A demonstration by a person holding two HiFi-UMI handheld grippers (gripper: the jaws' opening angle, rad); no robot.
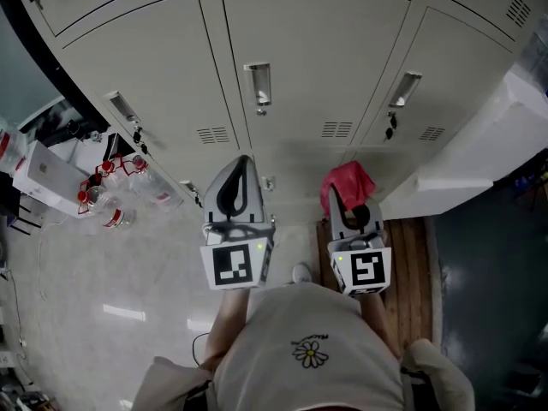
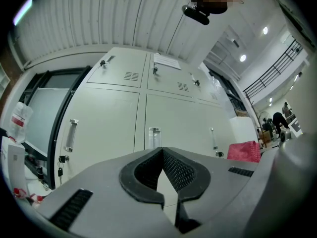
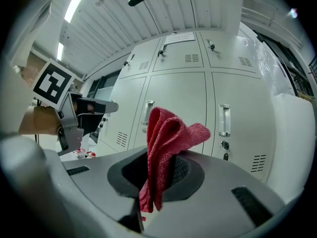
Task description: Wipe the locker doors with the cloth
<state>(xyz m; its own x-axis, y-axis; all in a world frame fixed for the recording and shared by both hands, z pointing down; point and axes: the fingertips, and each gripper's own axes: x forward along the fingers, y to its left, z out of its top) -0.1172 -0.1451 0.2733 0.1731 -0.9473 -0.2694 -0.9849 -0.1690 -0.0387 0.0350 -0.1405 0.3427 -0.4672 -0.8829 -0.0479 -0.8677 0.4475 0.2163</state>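
In the head view, the left gripper (image 1: 244, 165) and the right gripper (image 1: 344, 199) both point at the pale locker doors (image 1: 300, 67). The red cloth (image 1: 347, 181) is bunched at the right gripper's tip, before the lower doors. The left gripper view shows its jaws pressed together on nothing. The right gripper view shows its jaws clamped on the cloth, whose folds stand up above them. Whether it touches a door cannot be told.
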